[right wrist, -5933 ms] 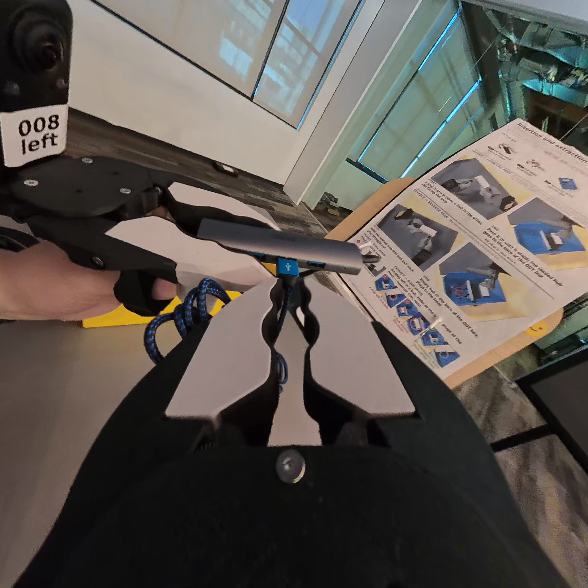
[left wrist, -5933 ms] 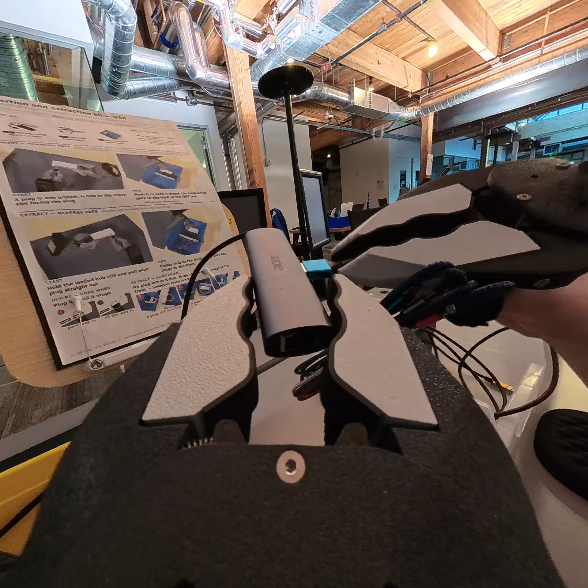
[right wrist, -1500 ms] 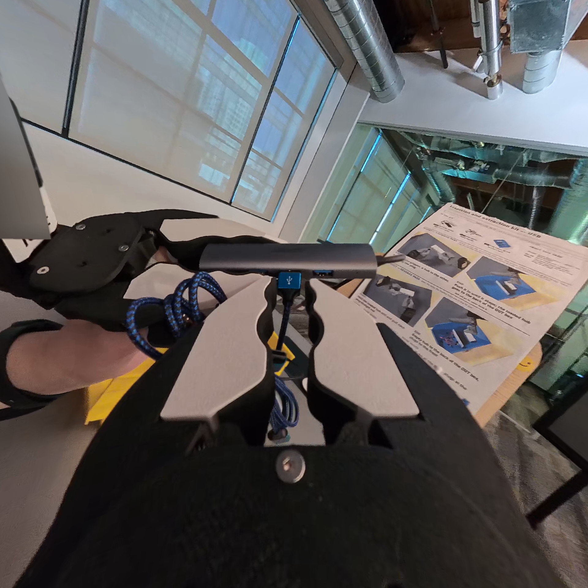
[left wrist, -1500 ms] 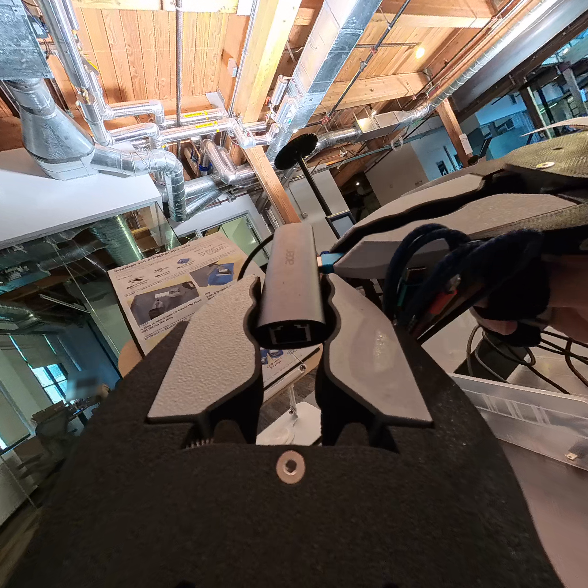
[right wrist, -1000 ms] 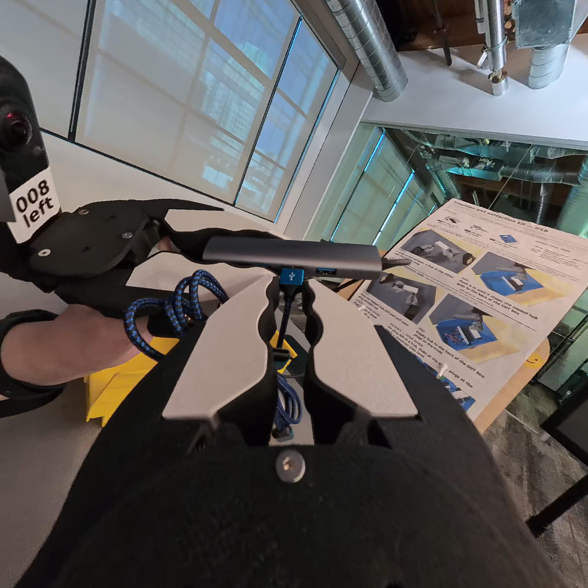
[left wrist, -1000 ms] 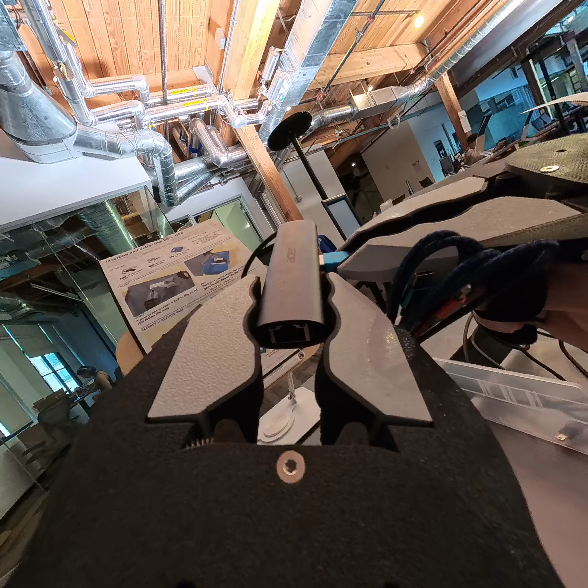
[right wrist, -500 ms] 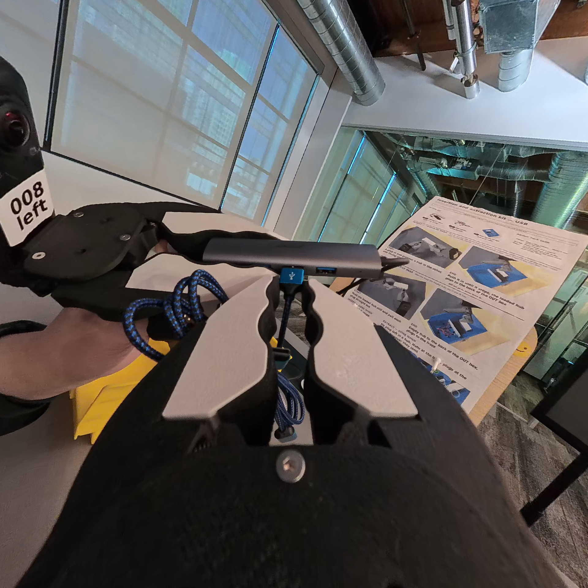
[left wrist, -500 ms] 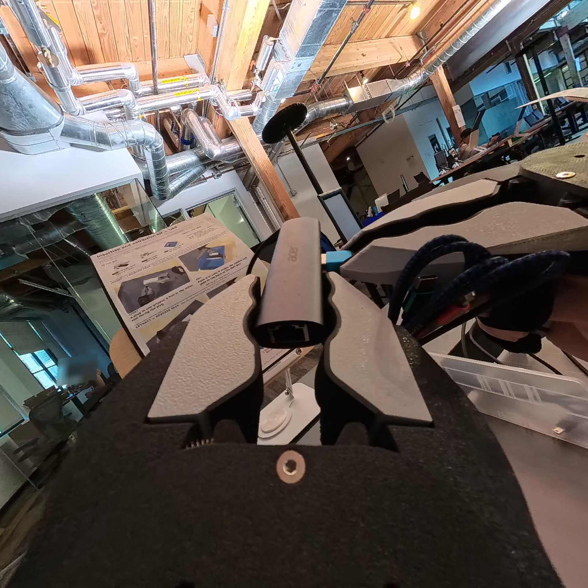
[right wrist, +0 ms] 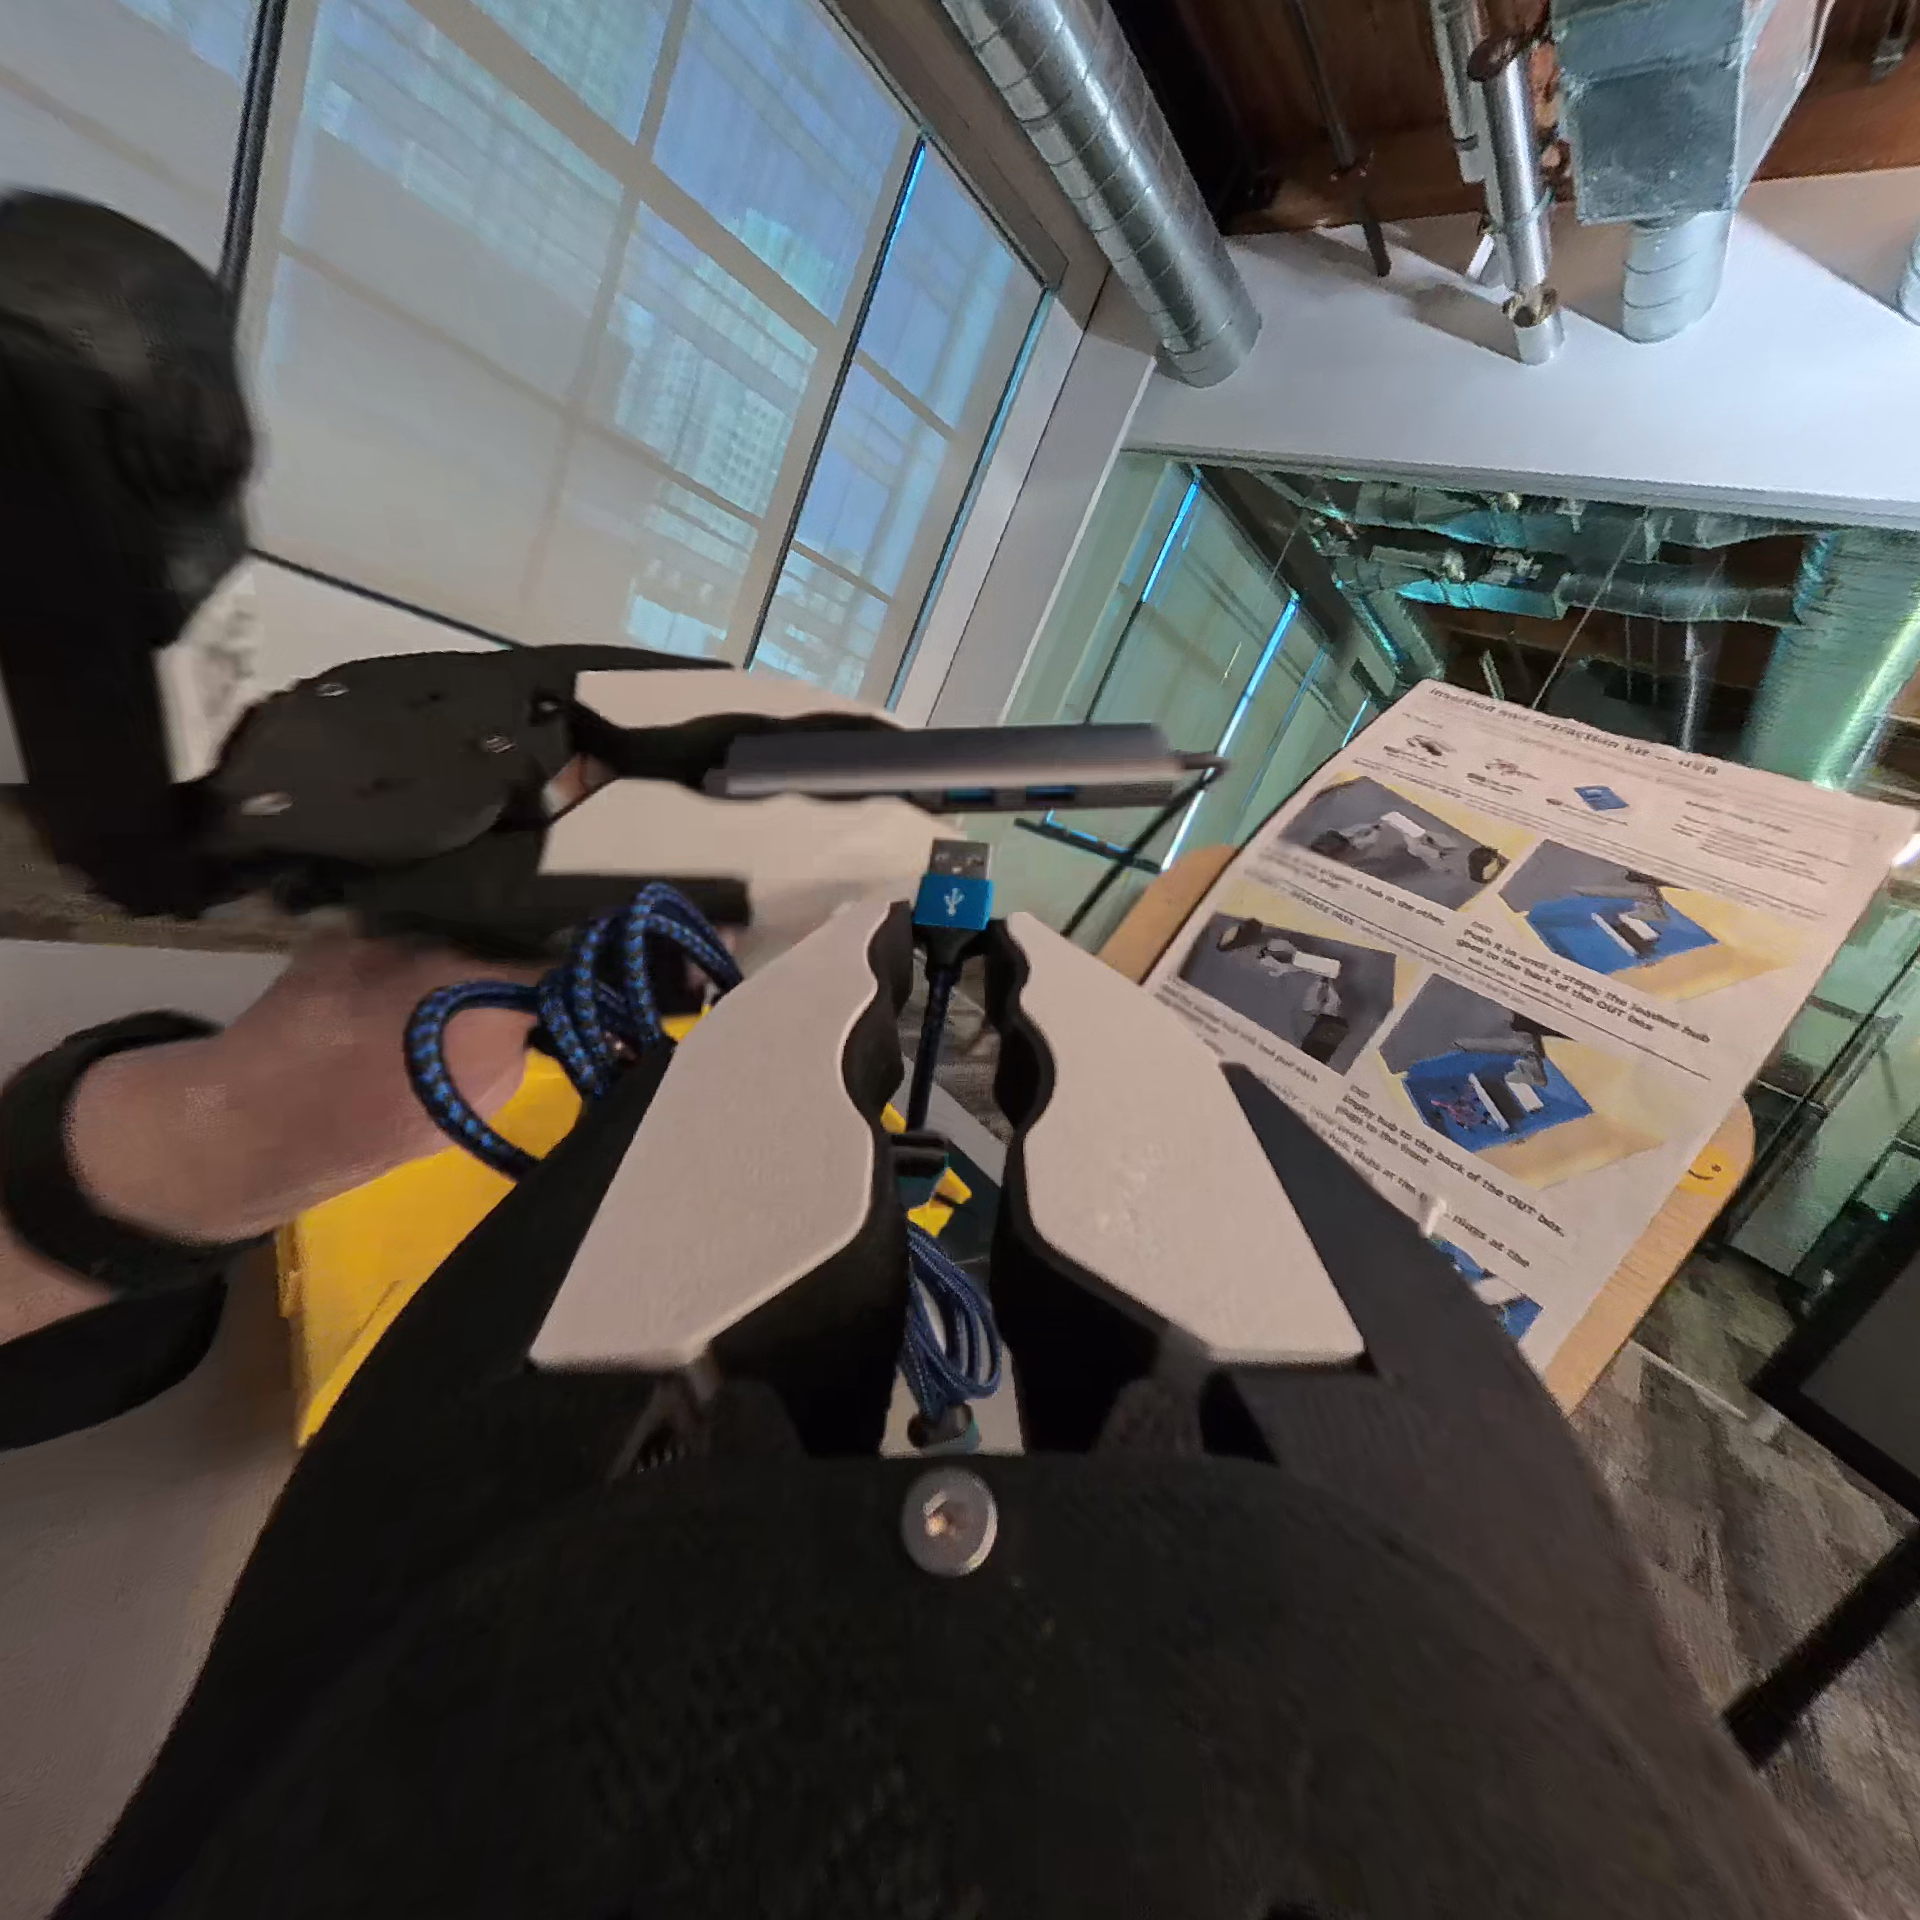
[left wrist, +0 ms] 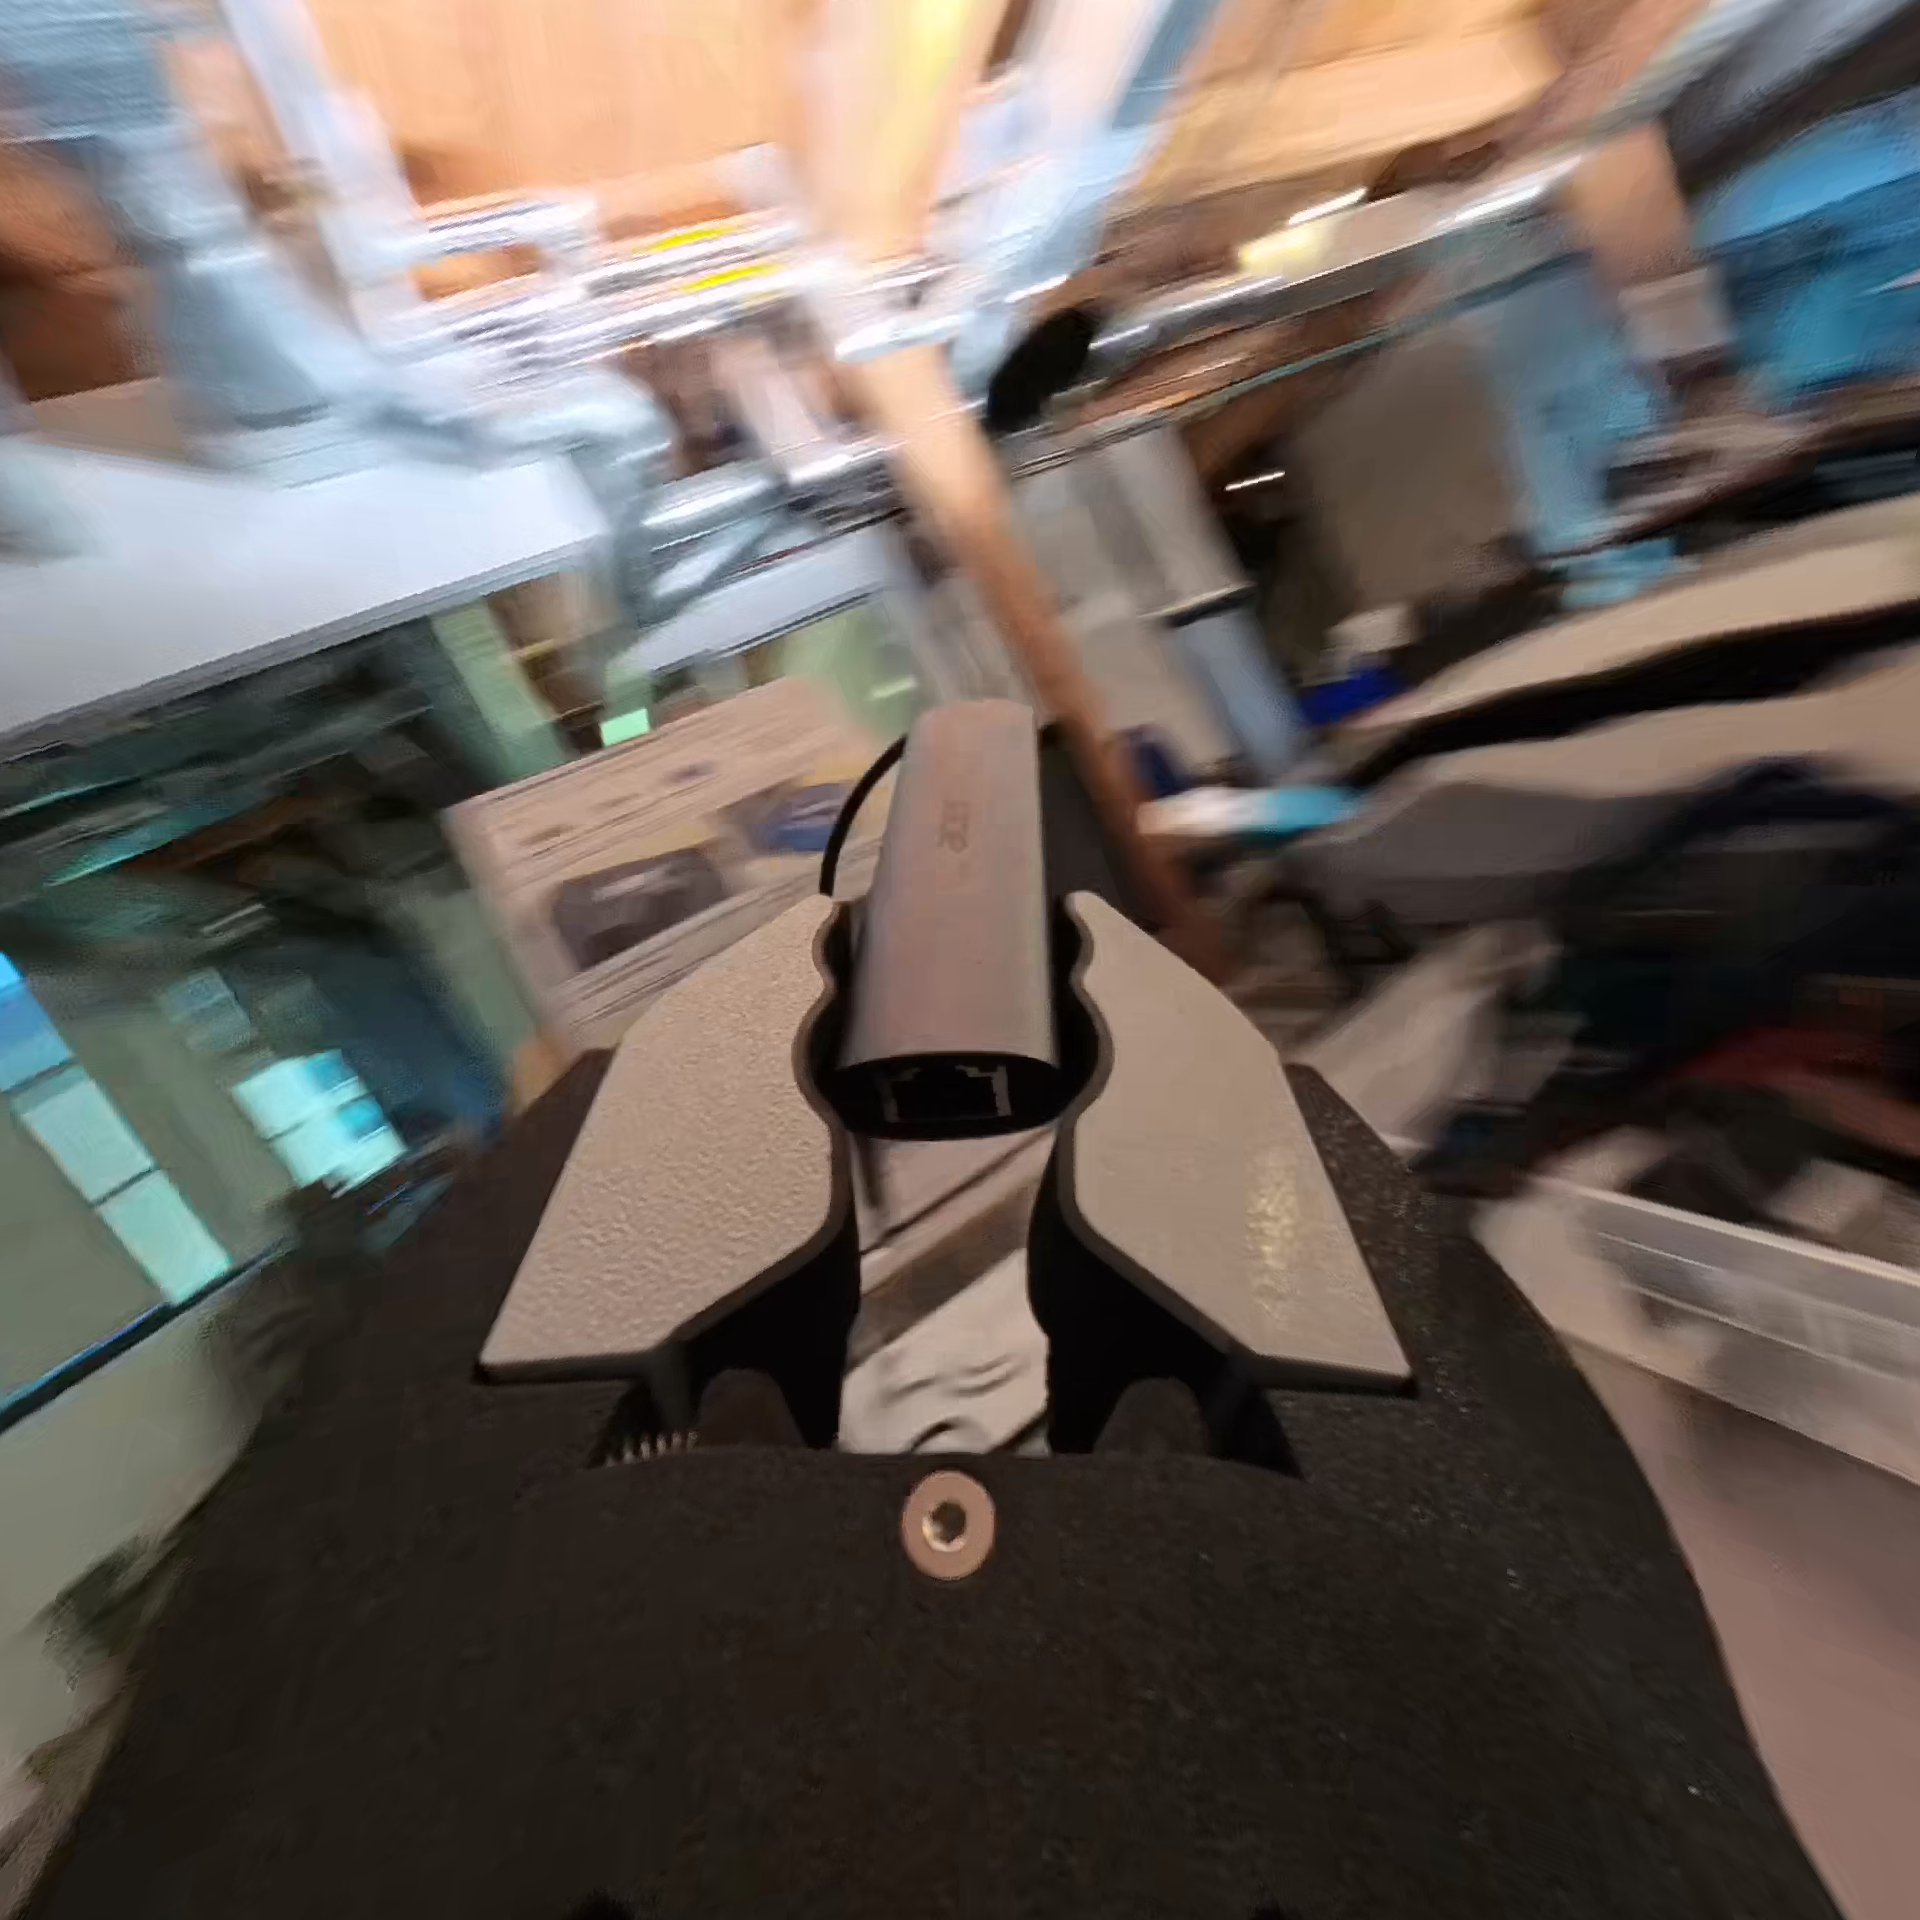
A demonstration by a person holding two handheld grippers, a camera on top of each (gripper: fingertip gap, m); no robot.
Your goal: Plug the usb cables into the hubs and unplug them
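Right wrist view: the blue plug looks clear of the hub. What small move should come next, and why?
Probably draw the right gripper a little further back from the hub, then set the cable aside. The blue plug sits below the hub's ports with its metal tip fully exposed, so it is already unplugged, while the left gripper is clamped on the hub. The blurred left view suggests fast motion.

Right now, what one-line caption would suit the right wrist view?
Right claw holds the blue USB plug just below the grey hub, unplugged, gripped by the left claw.
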